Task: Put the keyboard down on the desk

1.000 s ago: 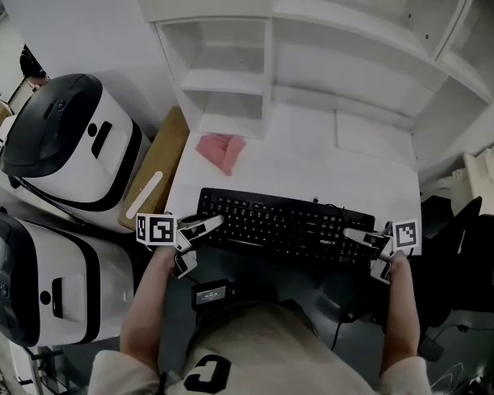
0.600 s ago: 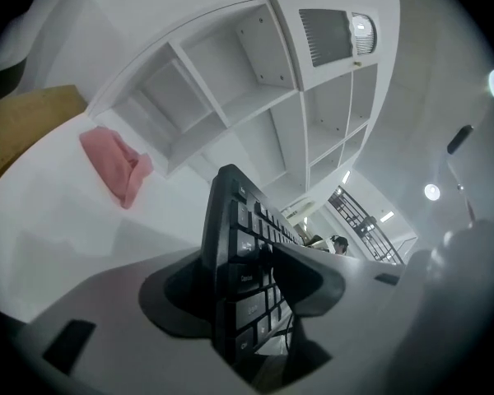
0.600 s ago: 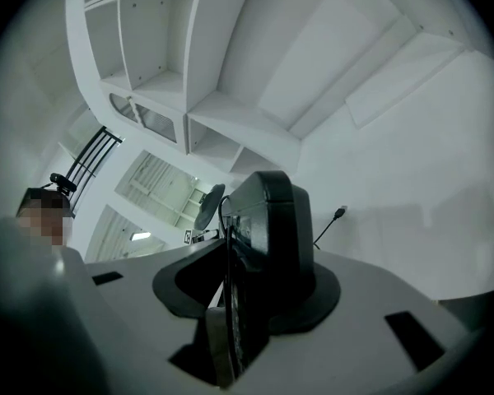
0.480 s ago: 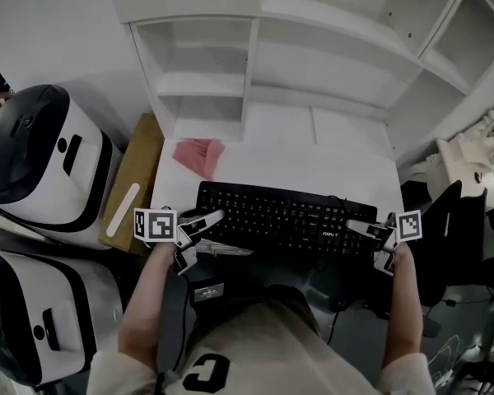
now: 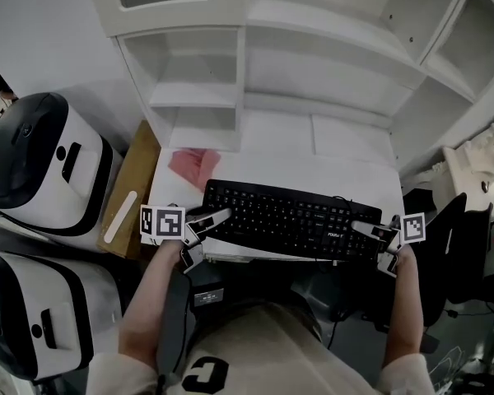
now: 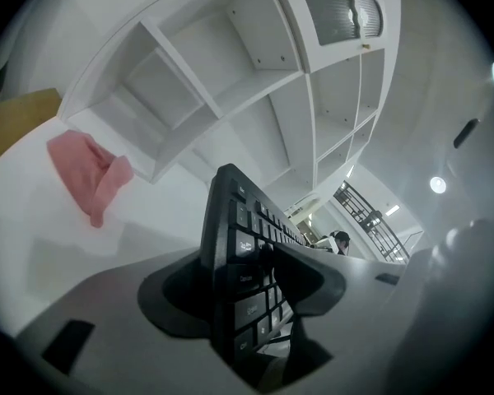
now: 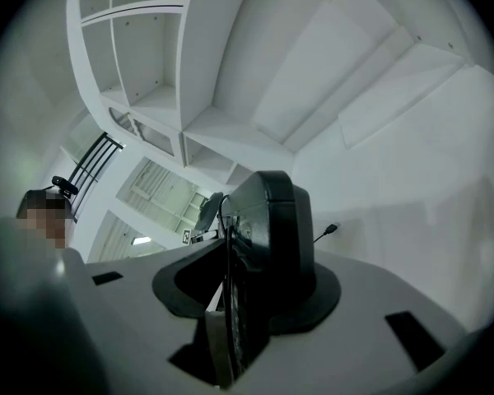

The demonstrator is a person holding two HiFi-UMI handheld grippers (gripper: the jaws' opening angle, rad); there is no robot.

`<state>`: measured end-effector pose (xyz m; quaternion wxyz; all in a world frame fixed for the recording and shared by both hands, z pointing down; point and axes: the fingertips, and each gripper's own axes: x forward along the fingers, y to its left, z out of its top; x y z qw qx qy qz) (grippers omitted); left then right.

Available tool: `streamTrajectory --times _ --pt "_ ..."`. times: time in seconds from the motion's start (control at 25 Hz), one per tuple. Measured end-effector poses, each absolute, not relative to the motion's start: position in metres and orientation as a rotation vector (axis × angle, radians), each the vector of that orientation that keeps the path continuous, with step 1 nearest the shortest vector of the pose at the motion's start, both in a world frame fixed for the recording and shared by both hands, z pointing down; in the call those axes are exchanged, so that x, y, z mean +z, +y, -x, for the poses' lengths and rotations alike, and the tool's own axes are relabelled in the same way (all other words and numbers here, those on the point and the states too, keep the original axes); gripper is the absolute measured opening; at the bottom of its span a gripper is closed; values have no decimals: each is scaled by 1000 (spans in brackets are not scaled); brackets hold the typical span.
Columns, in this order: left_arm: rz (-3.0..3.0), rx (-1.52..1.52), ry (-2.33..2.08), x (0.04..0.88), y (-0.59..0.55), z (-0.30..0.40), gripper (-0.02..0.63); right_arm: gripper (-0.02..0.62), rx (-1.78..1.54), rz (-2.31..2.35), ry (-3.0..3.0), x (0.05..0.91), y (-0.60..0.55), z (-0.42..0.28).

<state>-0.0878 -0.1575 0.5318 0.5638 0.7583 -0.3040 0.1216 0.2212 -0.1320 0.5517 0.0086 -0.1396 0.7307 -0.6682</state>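
While the left tool (image 5: 207, 230) and right tool (image 5: 370, 239) each clamp an end of the black plastic keyboard (image 5: 288, 220) over the near edge of the white worktop (image 5: 346, 159), an early release could tip it off.

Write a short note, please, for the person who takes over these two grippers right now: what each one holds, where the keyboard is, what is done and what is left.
Left gripper: shut on the left end of the keyboard.
Right gripper: shut on its right end.
Keyboard: keys up, roughly level, at the front edge of the desk. I cannot tell whether it already rests there. A pink cloth lies behind its left end, apart from it.
Done: keyboard is gripped at both ends and is at the desk.
Left: probably set it flat and fully on the desk, then open both grippers and draw them back.
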Motion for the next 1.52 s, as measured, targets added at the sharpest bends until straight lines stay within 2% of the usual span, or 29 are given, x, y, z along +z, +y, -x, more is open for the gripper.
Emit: streamTrajectory --times 0.12,0.4,0.6,1.16,1.52 --pt "-1789 329 -644 527 -148 104 238 169 -2124 562 2198 540 -98 -207" --pt "-1725 362 -781 546 -176 67 241 169 -2116 403 2250 570 -155 -241" --pt "-1719 342 -796 541 -171 73 241 153 -2097 363 2277 560 -158 -235" --pt "-1696 374 -793 570 -173 68 245 175 -2188 444 2216 590 -151 -242" --pt "-1701 416 -837 551 -173 79 256 207 -2194 516 2239 576 -153 -232"
